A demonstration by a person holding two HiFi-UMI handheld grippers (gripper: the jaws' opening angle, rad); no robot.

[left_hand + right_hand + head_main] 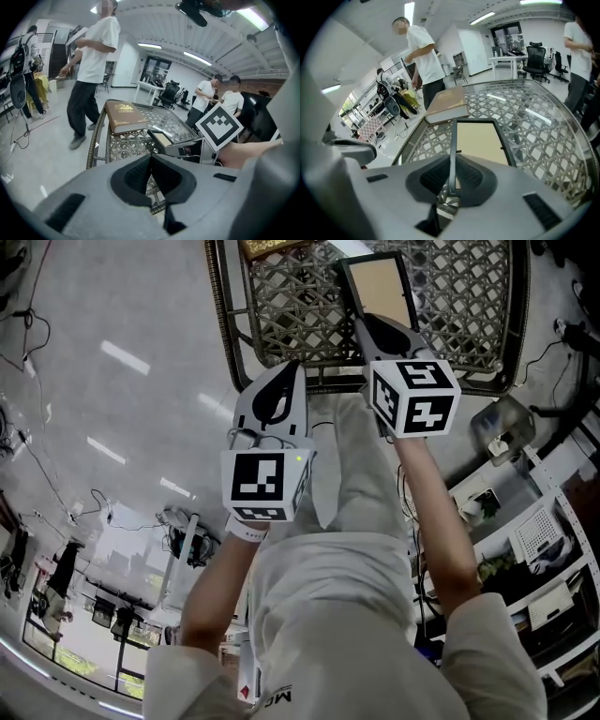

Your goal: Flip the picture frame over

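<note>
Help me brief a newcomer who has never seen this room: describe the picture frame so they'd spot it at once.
Find the glass-topped lattice table. On it are a thick brown book at the far side and, nearer, the picture frame. The frame is the thin black rectangle around a plain tan panel, one side rail pinched in the right tongs.

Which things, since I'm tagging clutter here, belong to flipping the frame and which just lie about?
Job: picture frame; right gripper, jaws clamped on the frame's edge; wicker table beneath.
Lying about: book on the table; left gripper, jaws together, empty.
</note>
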